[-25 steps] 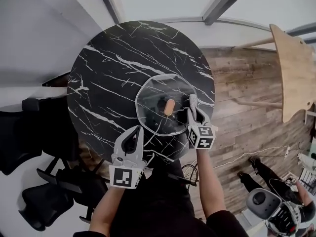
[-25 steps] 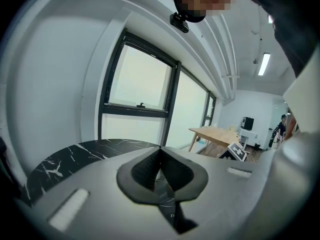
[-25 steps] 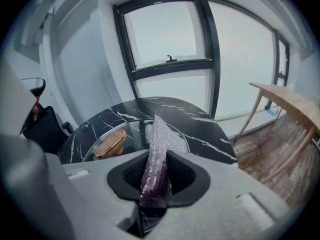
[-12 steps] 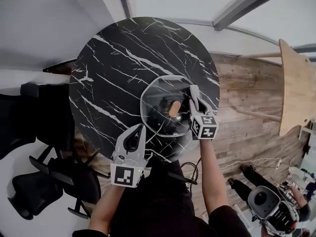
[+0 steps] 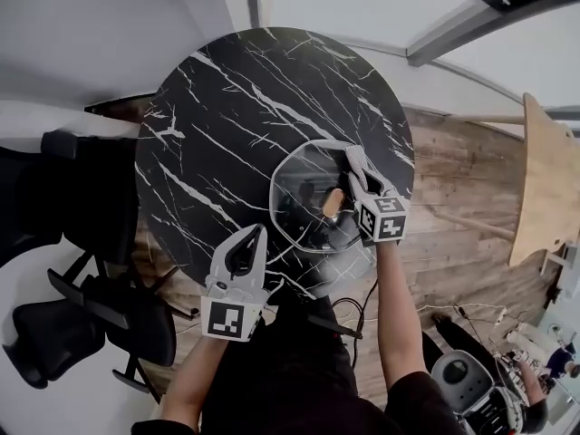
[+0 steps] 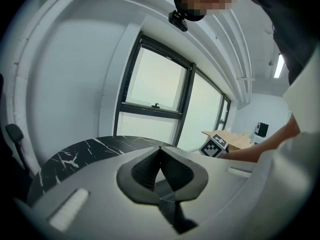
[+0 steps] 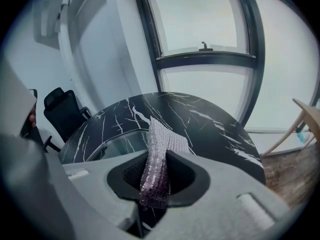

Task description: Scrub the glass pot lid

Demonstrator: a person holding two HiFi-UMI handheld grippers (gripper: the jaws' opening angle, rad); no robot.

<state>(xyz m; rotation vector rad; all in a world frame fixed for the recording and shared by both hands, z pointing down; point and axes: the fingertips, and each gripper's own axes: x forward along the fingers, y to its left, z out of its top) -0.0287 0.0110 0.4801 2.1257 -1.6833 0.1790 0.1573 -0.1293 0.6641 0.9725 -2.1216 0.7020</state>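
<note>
The glass pot lid (image 5: 304,188) with its wooden knob (image 5: 333,203) lies flat on the near right part of the round black marble table (image 5: 236,116). My right gripper (image 5: 354,155) reaches over the lid's right rim and is shut on a silvery scrub cloth (image 7: 161,136), which sticks out past the jaws toward the lid (image 7: 112,143). At the table's near edge, left of the lid and apart from it, my left gripper (image 5: 257,232) is shut with nothing in it. In the left gripper view the jaws (image 6: 160,150) meet above the table (image 6: 85,151).
Black office chairs (image 5: 63,333) stand to the left of the table. A light wooden table (image 5: 544,179) is at the right on the plank floor (image 5: 453,207). Cables (image 5: 480,320) trail on the floor. Windows (image 7: 205,29) lie beyond the table.
My right gripper with the cloth has slid farther along the lid's right rim, away from me. The left gripper has stayed by the table's near edge.
</note>
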